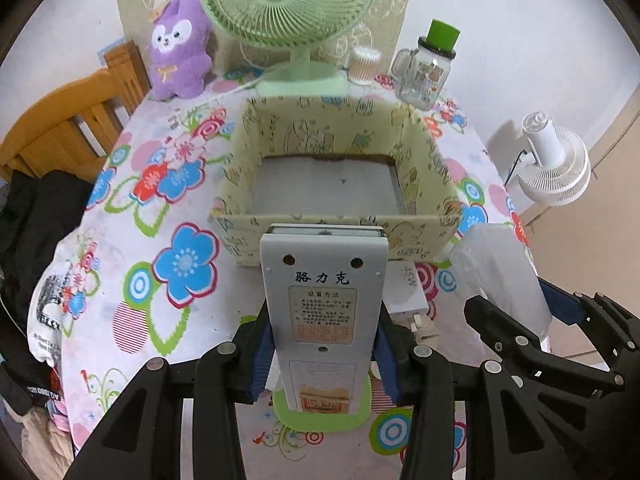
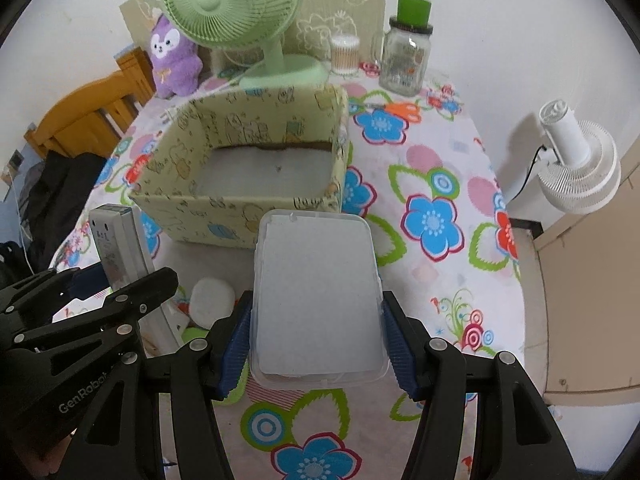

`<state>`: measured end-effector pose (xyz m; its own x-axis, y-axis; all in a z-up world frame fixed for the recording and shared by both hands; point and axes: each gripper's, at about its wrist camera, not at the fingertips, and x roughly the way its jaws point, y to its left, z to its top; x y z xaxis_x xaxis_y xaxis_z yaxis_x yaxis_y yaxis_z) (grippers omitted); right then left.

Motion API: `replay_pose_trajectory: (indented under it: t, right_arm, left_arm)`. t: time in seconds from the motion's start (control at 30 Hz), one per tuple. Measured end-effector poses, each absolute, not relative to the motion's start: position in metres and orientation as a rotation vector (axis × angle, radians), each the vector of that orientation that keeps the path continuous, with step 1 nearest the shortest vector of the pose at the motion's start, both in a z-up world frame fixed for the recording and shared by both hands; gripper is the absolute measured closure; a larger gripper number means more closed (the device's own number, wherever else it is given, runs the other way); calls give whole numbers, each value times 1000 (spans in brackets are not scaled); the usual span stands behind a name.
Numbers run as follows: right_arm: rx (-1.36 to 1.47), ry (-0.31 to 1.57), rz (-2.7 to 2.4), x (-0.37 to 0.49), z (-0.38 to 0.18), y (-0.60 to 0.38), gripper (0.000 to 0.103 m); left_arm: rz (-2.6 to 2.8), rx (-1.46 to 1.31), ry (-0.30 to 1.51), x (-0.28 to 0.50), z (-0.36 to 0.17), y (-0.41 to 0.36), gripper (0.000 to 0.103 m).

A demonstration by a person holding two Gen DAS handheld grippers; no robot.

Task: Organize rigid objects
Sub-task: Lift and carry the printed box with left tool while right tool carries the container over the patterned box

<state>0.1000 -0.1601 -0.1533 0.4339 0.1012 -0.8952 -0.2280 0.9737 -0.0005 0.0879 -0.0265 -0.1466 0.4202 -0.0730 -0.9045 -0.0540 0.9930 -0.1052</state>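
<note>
Between left hand-held gripper (image 1: 322, 356) pads: grey device (image 1: 324, 304).

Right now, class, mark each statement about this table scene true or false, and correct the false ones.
1. The left claw is shut on a grey device with a label on its back. True.
2. The right claw is empty. False: it is shut on a clear plastic container.
3. The patterned cardboard box already holds both items. False: only its pale lining shows inside.
4. A green desk fan stands behind the box. True.
5. The glass jar has a red lid. False: its lid is green.
</note>
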Motion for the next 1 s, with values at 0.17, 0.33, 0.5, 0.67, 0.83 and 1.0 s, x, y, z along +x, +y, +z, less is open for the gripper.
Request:
replay_pose_trajectory:
  t: [0.17,0.33,0.5,0.67,0.83,1.0]
  right_arm:
    - [-124,1065,211,97,-135,-160,40]
    - [-120,1031,203,96,-118,-162,40]
    - [-120,998,194,96,-102,-163,40]
    - [-107,981,188,99,-90,-163,40]
    - [-96,966,172,107,-83,-161,40]
    - [-84,962,157,123,-79,-154,40]
  left_arm:
    - [1,-123,1105,87,-128,-27,58]
    - [7,-113,1076,88,-113,-30,58]
    - [10,-117,1055,90,-99,-31,58]
    - [5,-110,1038,95,-87,-31,58]
    - [-12,-98,1025,106,-82,-28,58]
    - [-21,-86,1024,125,-77,-21,58]
